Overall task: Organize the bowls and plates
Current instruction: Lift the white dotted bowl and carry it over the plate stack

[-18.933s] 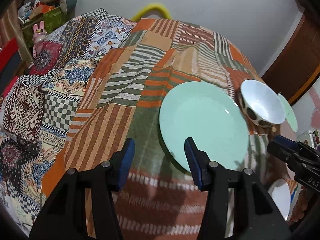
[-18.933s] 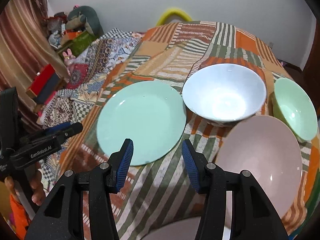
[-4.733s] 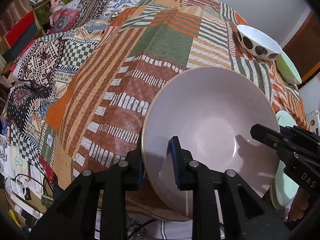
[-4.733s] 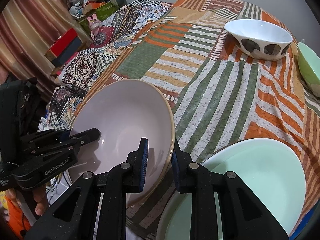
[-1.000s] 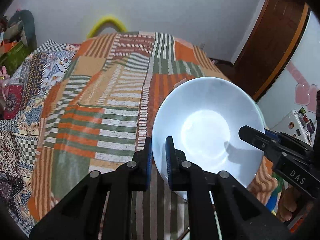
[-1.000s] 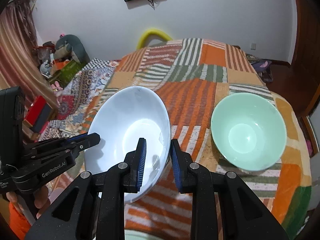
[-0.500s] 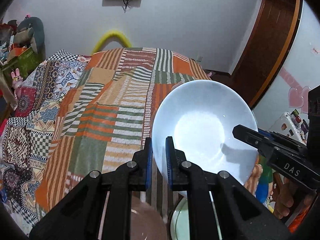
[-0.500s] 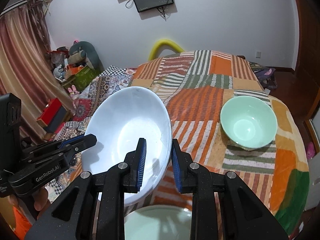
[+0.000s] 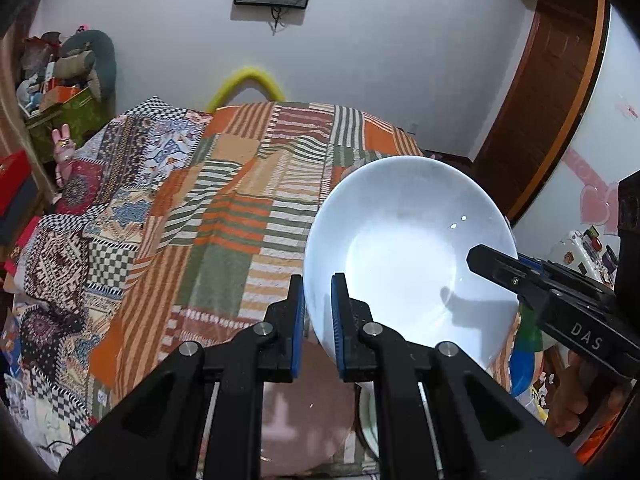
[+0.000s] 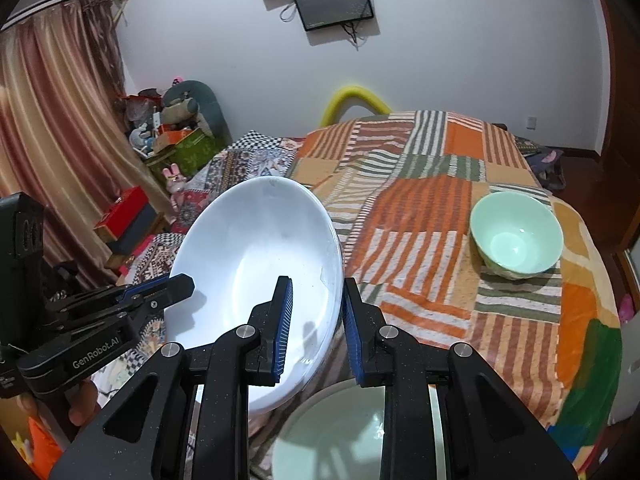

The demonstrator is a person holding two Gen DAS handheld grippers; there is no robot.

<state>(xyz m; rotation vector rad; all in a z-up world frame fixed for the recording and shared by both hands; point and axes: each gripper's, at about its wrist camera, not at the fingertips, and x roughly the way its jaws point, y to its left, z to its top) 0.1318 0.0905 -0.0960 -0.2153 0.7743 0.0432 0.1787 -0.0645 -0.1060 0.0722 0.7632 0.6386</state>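
Both grippers hold one big white bowl (image 9: 412,248) up in the air above the table. My left gripper (image 9: 318,312) is shut on its near left rim. My right gripper (image 10: 316,320) is shut on the opposite rim of the white bowl (image 10: 256,264). Under the bowl, at the table's near edge, lie a pink plate (image 9: 304,412) and a mint green plate (image 10: 340,432). A mint green bowl (image 10: 516,240) stands on the cloth at the right in the right wrist view.
The round table (image 9: 224,216) wears a striped patchwork cloth. A patterned bed (image 9: 60,240) lies to its left, with boxes and toys (image 10: 176,140) in the corner. A wooden door (image 9: 540,100) is at the right. A hand (image 9: 572,396) grips the right tool.
The white bowl has been carried up and back toward the near edge of the table by both grippers. The pink and mint plates have come into view beneath it.
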